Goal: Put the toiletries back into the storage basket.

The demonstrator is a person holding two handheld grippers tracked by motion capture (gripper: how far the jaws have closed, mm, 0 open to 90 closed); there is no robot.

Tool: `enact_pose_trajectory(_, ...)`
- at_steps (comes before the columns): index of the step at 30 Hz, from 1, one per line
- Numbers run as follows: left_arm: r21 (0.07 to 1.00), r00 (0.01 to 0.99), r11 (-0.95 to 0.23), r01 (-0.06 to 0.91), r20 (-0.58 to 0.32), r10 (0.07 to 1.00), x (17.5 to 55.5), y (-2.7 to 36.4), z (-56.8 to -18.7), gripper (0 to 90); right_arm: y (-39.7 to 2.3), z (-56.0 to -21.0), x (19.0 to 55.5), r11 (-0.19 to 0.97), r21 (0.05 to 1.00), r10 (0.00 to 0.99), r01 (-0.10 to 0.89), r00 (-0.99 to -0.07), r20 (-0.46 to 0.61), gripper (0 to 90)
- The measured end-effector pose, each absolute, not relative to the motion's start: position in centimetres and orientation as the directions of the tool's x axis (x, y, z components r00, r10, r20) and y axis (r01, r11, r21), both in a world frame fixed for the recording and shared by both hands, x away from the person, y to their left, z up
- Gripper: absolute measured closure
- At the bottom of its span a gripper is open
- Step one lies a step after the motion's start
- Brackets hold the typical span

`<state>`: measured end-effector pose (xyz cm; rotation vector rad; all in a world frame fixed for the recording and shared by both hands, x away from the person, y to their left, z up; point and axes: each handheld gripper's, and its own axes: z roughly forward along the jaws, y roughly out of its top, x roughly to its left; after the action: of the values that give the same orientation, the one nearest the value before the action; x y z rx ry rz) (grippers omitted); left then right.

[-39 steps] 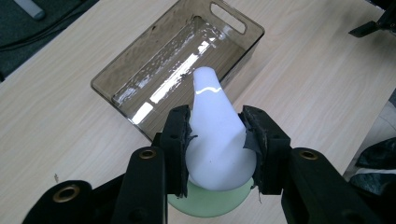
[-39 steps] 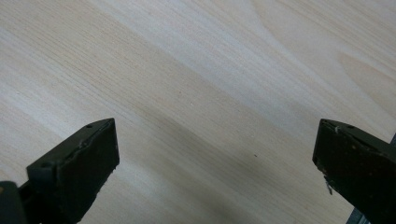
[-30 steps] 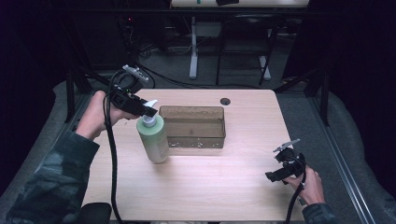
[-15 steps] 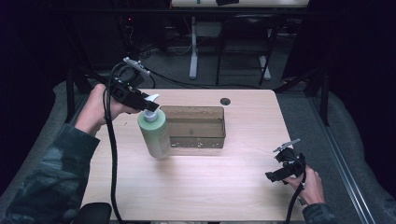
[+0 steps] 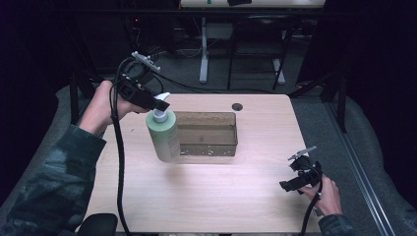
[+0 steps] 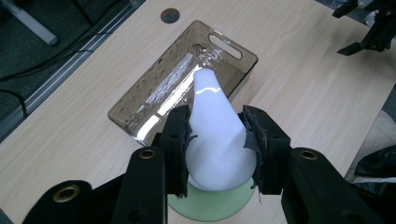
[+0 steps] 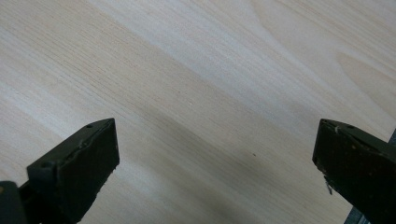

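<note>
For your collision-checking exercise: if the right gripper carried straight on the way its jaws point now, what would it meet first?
Probably the bare wooden table. The right gripper has open jaws with nothing between them, angled down at the wood; how far off the surface lies is unclear.

- Room dim; light falls from above onto the table [image 5: 206, 196], surroundings beyond both grippers near black.
- High view soft, slightly grainy; fine detail lost around the left gripper [image 5: 156, 104].
- Faint shadow on the wood just below the bottle [image 5: 163, 135].
- Left gripper view: bright glare streaks on the clear tray [image 6: 187, 74] ahead of the jaws; white pump head [image 6: 215, 135] between them nearly blown out.
- Right gripper view: jaws of the right gripper [image 7: 215, 158] dark and blurred, wood grain ahead sharp, a soft shadow between them.
</note>
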<state>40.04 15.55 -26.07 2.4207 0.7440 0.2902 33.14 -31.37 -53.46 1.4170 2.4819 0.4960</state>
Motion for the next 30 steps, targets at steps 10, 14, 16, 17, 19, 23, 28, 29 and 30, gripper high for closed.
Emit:
enact_pose_trajectory(10, 0.598, 0.823, -0.676, 0.432, 0.046, 0.566, 40.4, 15.0, -25.2, 62.9, -31.4, -53.4, 33.1, 0.472, 0.405, 0.865, 0.783, -0.501, -0.040, 0.0)
enact_pose_trajectory(14, 0.596, 0.823, -0.677, 0.433, 0.044, 0.566, 40.7, 14.9, -25.0, 62.9, -31.4, -53.4, 33.1, 0.475, 0.407, 0.863, 0.780, -0.504, -0.042, 0.0)
enact_pose_trajectory(16, 0.595, 0.821, -0.676, 0.435, 0.045, 0.568, 40.9, 14.8, -24.8, 63.0, -31.3, -53.4, 33.1, 0.474, 0.408, 0.862, 0.780, -0.505, -0.037, 0.0)
enact_pose_trajectory(17, 0.595, 0.821, -0.676, 0.435, 0.045, 0.568, 40.9, 14.8, -24.8, 63.0, -31.3, -53.4, 33.1, 0.471, 0.409, 0.863, 0.782, -0.504, -0.031, 0.0)
enact_pose_trajectory(19, 0.597, 0.820, -0.674, 0.436, 0.044, 0.570, 41.1, 14.8, -24.6, 63.0, -31.4, -53.5, 33.1, 0.477, 0.410, 0.861, 0.777, -0.508, -0.040, 0.0)
enact_pose_trajectory(23, 0.606, 0.817, -0.667, 0.433, 0.049, 0.574, 41.4, 14.6, -24.1, 63.0, -31.5, -53.5, 33.1, 0.472, 0.413, 0.863, 0.779, -0.503, -0.038, 0.0)
enact_pose_trajectory(28, 0.609, 0.814, -0.663, 0.434, 0.050, 0.579, 41.9, 14.4, -24.0, 63.0, -31.6, -53.4, 33.1, 0.468, 0.417, 0.865, 0.779, -0.500, -0.037, 0.0)
enact_pose_trajectory(29, 0.611, 0.813, -0.662, 0.434, 0.051, 0.580, 42.0, 14.3, -24.0, 63.0, -31.5, -53.3, 33.1, 0.466, 0.419, 0.865, 0.779, -0.500, -0.032, 0.0)
enact_pose_trajectory(30, 0.607, 0.815, -0.667, 0.433, 0.053, 0.577, 42.2, 14.2, -23.9, 63.0, -31.5, -53.3, 33.1, 0.466, 0.419, 0.865, 0.779, -0.500, -0.032, 0.0)
